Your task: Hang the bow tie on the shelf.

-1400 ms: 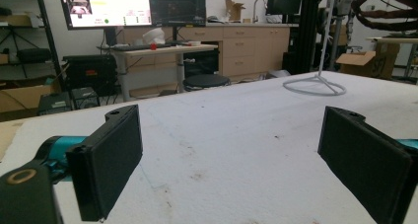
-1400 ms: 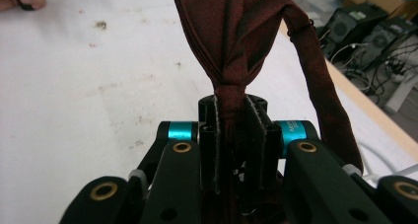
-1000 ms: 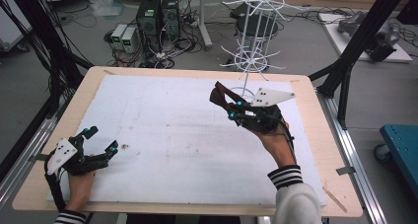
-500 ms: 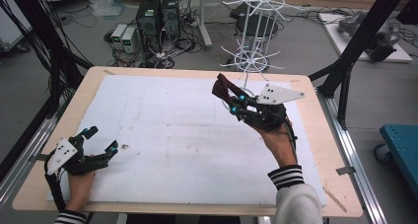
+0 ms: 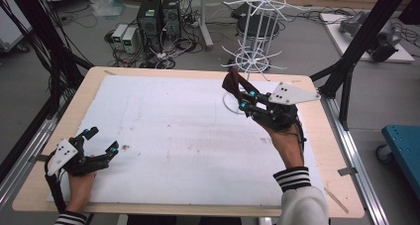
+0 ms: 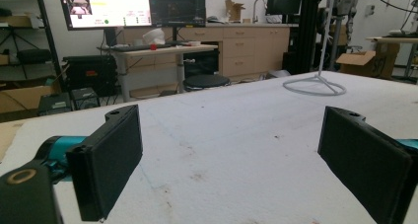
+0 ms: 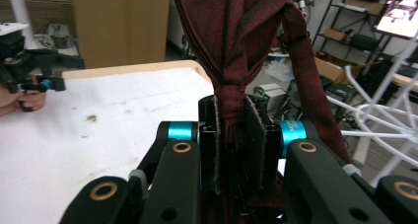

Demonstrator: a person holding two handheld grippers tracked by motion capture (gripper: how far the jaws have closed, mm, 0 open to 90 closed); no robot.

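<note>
1. High view: white-covered table [image 5: 163, 131], wire rack [image 5: 255, 41] at its far edge. Right gripper [image 5: 241, 100] raised near the rack, clamped on a dark red tie [image 5: 232, 82]. Left gripper [image 5: 101, 141] low at the near left, jaws wide, empty.
2. Left gripper view: bare cover between spread jaws; rack base [image 6: 315, 86] beyond.
3. Right gripper view: tie [image 7: 231, 41] bunched between closed jaws. Judged soft, light, limp; best held at the gathered fold.

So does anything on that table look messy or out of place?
Only small things: brownish stains speckle the white padded table cover. The dark red fabric bow tie sits bunched and crumpled in the right hand-held gripper.
</note>
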